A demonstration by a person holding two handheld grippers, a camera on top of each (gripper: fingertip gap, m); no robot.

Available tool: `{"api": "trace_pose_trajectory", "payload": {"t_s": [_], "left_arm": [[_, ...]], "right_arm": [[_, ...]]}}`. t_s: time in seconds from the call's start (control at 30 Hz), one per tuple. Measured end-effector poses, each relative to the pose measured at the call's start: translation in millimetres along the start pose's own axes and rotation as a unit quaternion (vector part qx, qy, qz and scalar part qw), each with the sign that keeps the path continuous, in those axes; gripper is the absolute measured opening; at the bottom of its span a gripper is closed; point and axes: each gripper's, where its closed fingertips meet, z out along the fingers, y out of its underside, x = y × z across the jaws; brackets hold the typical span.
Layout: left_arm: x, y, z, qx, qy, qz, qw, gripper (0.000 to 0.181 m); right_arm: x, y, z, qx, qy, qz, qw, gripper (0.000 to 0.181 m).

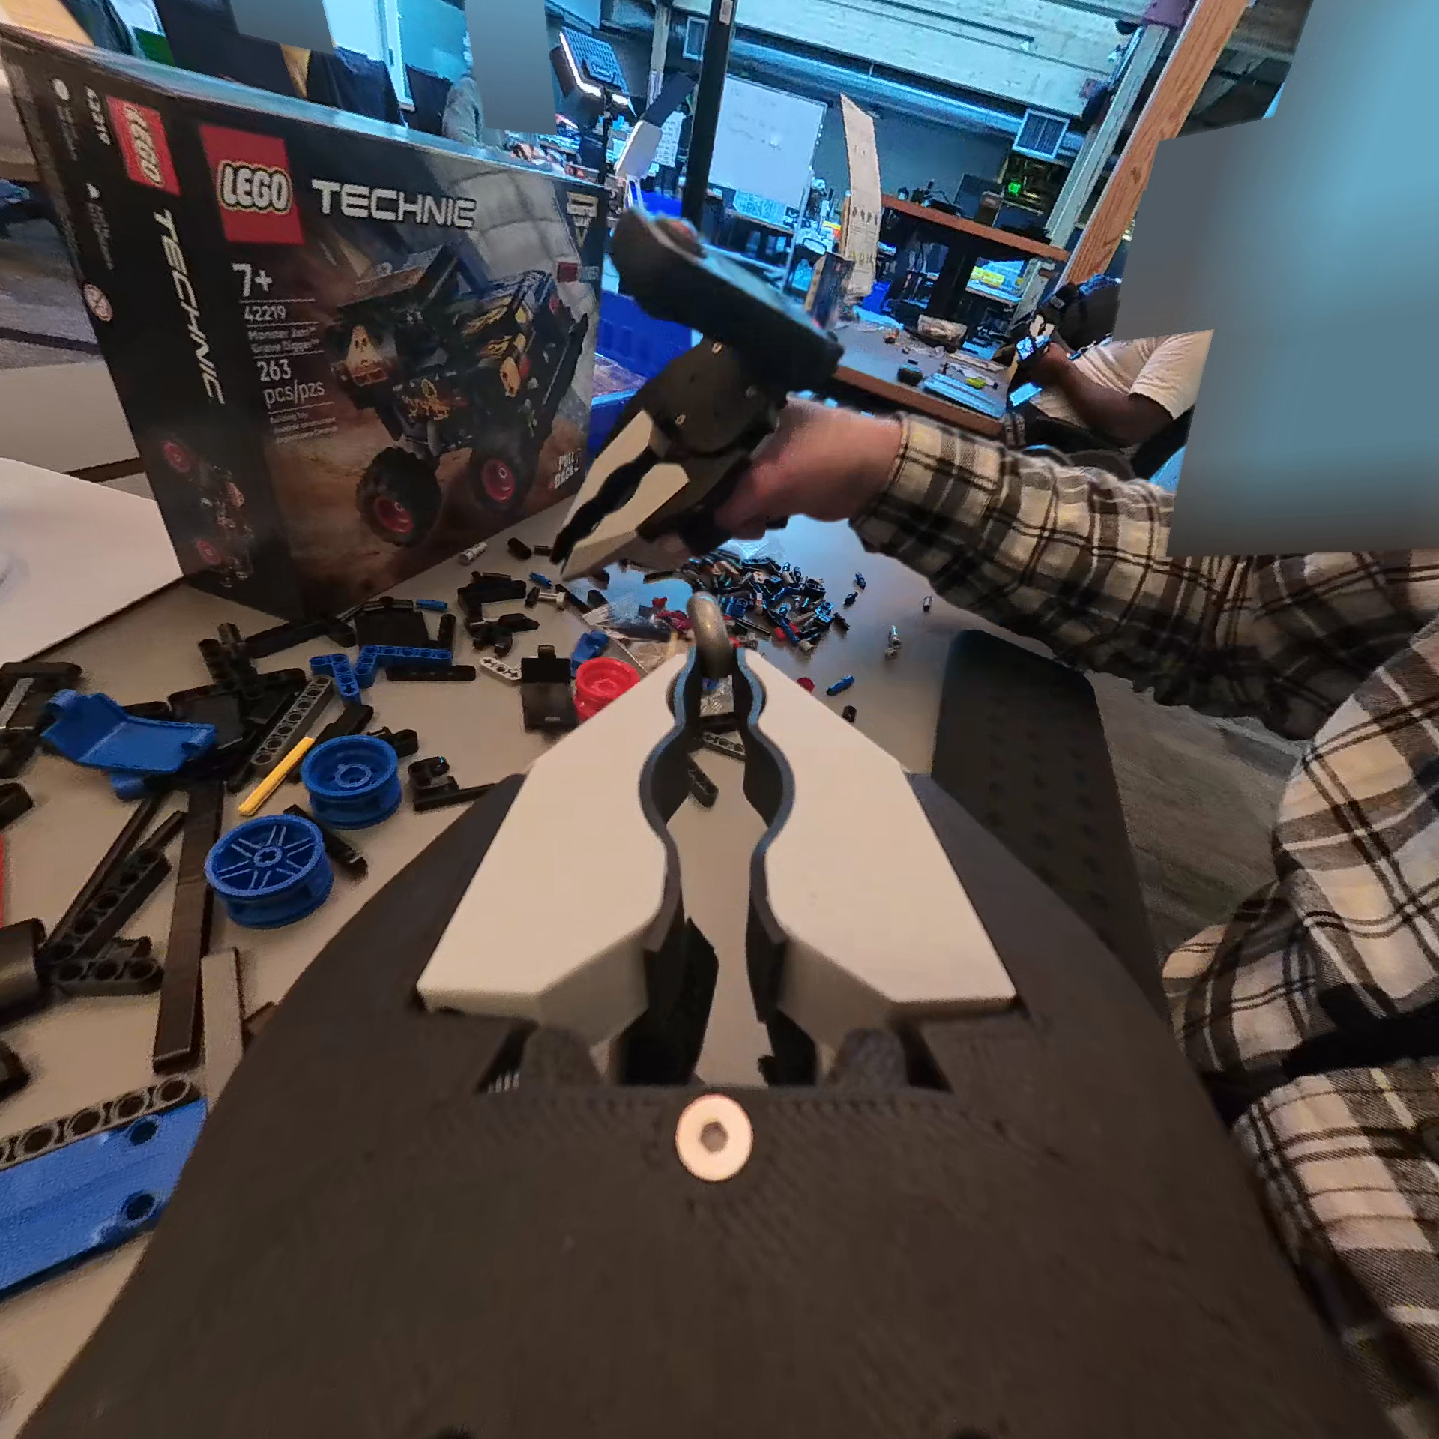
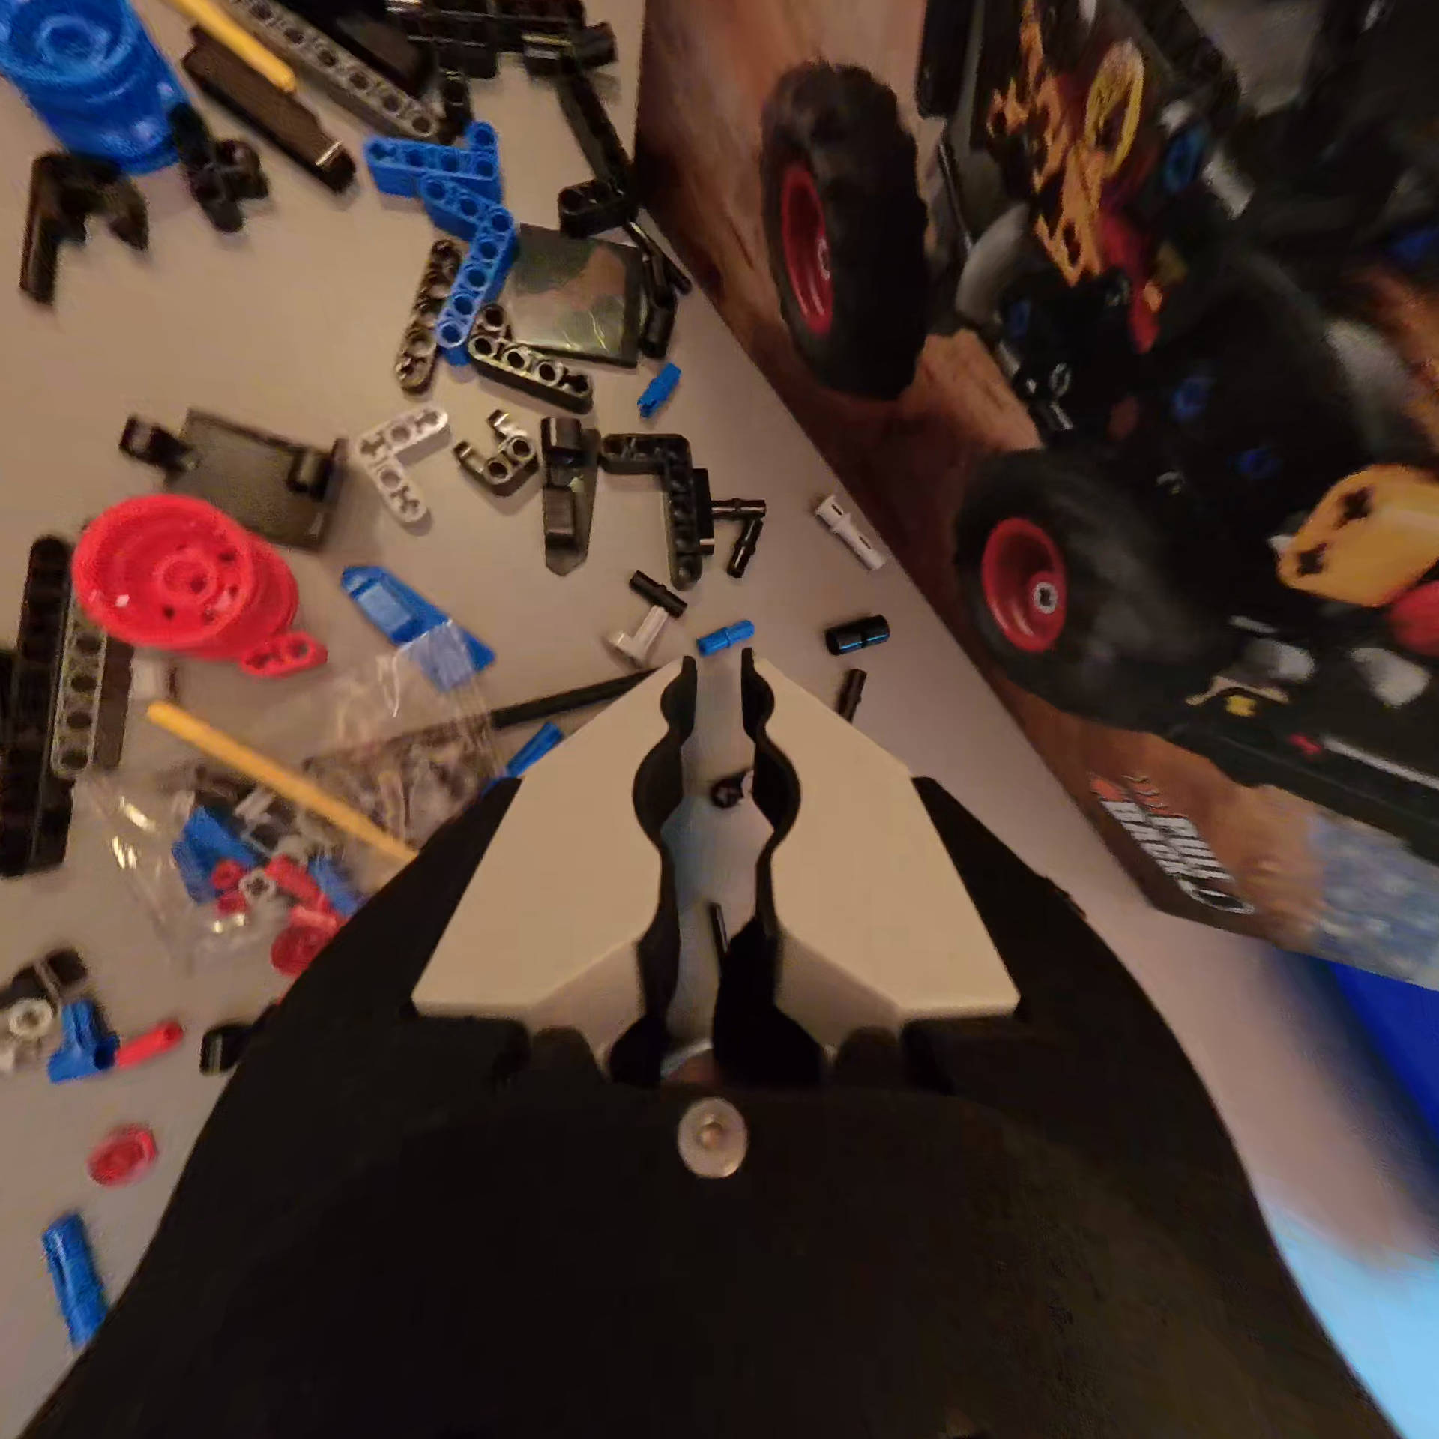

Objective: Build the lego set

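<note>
My left gripper (image 1: 712,662) is shut on a small grey rounded piece (image 1: 707,627) that sticks up past the fingertips, held above the table. Loose black, blue and red pieces (image 1: 763,599) lie scattered beyond it. My right gripper (image 2: 715,662) is slightly open and empty, pointing down at the table with its tips just short of a small blue pin (image 2: 724,637). It also shows in the left wrist view (image 1: 564,557), held by a hand in a plaid sleeve, next to the set's box (image 1: 350,350).
The box (image 2: 1090,389) stands close on the right of the right gripper. Two blue wheels (image 1: 269,868), a red wheel (image 2: 179,576), a yellow axle (image 2: 272,779), black beams (image 1: 101,911) and a clear bag of small parts (image 2: 257,856) lie on the grey table (image 2: 272,335).
</note>
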Motion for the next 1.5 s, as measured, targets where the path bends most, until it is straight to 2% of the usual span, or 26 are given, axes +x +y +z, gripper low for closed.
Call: {"api": "trace_pose_trajectory", "payload": {"t_s": [0.13,0.5,0.63,0.7,0.9,1.03,1.13,1.23,1.33,1.43,1.5], "left_arm": [[-4,-1,-2,0.007,-0.001,-0.007,1.000,0.005],[-1,-4,-4,0.015,0.005,-0.010,1.000,0.005],[1,-4,-4,0.015,0.008,-0.010,1.000,0.005],[1,-4,-4,0.015,0.009,-0.011,1.000,0.005],[1,-4,-5,0.016,0.010,-0.011,1.000,0.005],[3,-3,-3,0.013,0.012,-0.009,1.000,0.005],[3,-1,-2,0.008,0.011,-0.003,1.000,0.005],[3,1,-2,-0.002,0.005,0.009,1.000,0.005],[8,9,-1,-0.022,0.013,0.014,1.000,0.005],[13,20,2,-0.048,0.011,0.035,0.998,0.006],[17,24,5,-0.061,0.012,0.050,0.997,0.006]], "right_arm": [[5,-4,8,0.006,-0.006,0.056,0.998,0.011],[8,-8,15,0.009,-0.016,0.109,0.994,0.023],[11,-12,20,0.020,-0.017,0.116,0.993,0.021],[10,-14,22,0.025,-0.033,0.118,0.992,0.010],[3,-7,15,0.021,-0.067,0.061,0.996,0.008],[-4,4,3,0.016,-0.081,-0.007,0.997,0.008],[-9,1,-14,0.042,-0.084,-0.030,0.995,0.007],[-46,-15,-46,0.085,-0.125,-0.058,0.987,0.008],[-116,-24,-70,0.107,-0.194,-0.128,0.967,0.007],[-174,-7,-69,0.081,-0.244,-0.199,0.946,0.008],[-193,6,-61,0.061,-0.266,-0.211,0.938,0.008]]}}
